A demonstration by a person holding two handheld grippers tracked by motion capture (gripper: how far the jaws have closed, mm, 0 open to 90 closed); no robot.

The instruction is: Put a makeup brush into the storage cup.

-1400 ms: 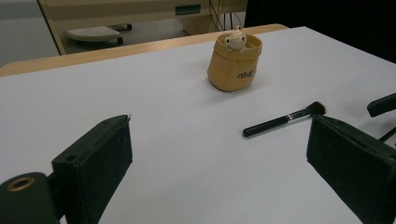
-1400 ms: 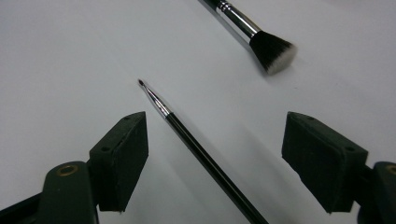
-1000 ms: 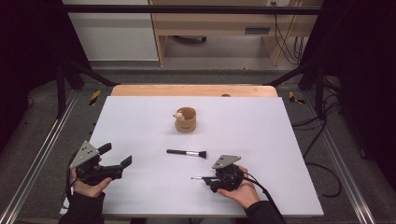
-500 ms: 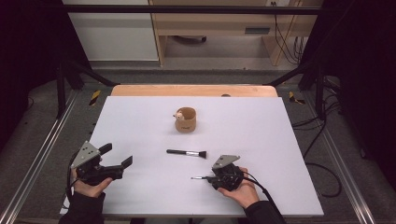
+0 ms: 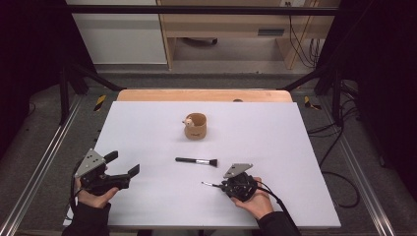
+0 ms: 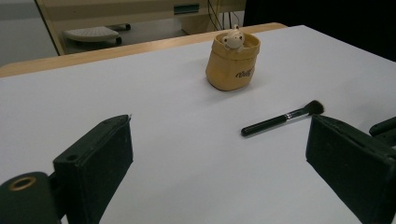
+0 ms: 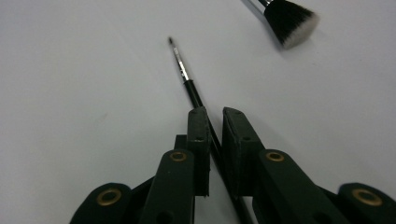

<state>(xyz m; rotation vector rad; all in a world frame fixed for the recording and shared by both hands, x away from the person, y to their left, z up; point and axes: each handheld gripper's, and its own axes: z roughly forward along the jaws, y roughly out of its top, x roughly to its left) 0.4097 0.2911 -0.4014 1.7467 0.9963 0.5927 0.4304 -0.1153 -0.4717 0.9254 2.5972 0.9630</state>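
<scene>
r gripper (image 7: 214, 116) has just been closing, now pinching thin liner brush (image 7: 187, 79) low on white table (image 5: 295, 147), tip fwd; l gripper (image 6: 219, 158) spread, idle, nothing betw jaws; lift straight & slow, keep handle centred in pads; mind powder brush (image 5: 196, 161) just beside; pouch (image 5: 195, 126) likely target

On the flat white table top (image 5: 147, 128), the small tan fabric pot (image 5: 195, 126) sits upper centre. Below it lies the black-handled makeup brush (image 5: 196, 161). The thin black liner brush (image 5: 210, 185) lies lower right of that.
</scene>
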